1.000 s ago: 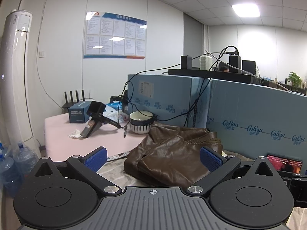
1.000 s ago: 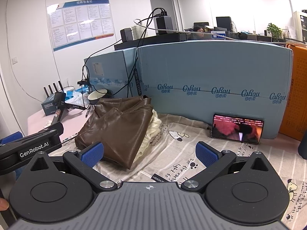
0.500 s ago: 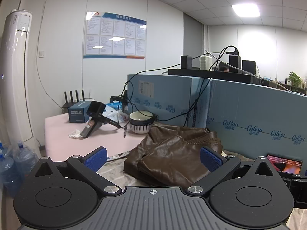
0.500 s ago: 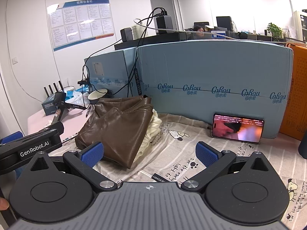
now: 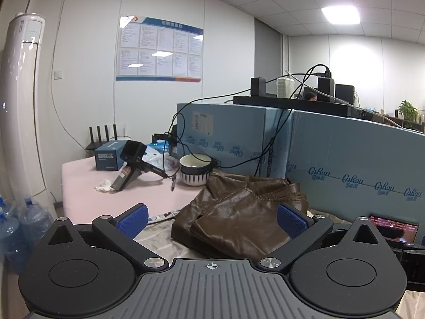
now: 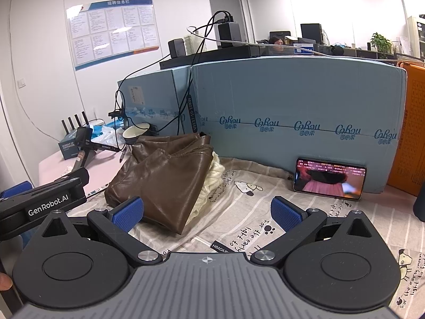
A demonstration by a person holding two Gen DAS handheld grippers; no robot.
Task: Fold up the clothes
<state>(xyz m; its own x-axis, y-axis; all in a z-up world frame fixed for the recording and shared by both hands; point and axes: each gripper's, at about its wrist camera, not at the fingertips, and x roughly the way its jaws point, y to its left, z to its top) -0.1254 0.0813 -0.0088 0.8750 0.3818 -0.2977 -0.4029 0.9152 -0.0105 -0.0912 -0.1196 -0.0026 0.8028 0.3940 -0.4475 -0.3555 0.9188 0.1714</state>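
Note:
A folded brown leather garment (image 5: 239,212) lies on the striped printed cloth (image 6: 239,194), with a cream woolly garment (image 6: 212,183) under its right side. The brown garment also shows in the right wrist view (image 6: 164,175). My left gripper (image 5: 212,219) is open and empty, held just short of the brown garment. My right gripper (image 6: 207,211) is open and empty, to the right of the garment's near corner. The left gripper's body (image 6: 45,202) shows at the left of the right wrist view.
Blue foam panels (image 6: 292,122) wall the back. A phone (image 6: 329,182) leans against them. On the pink table (image 5: 87,191) stand a bowl (image 5: 195,168), a handheld device (image 5: 131,164), a blue box (image 5: 109,155) and cables. Water bottles (image 5: 18,226) stand on the floor at left.

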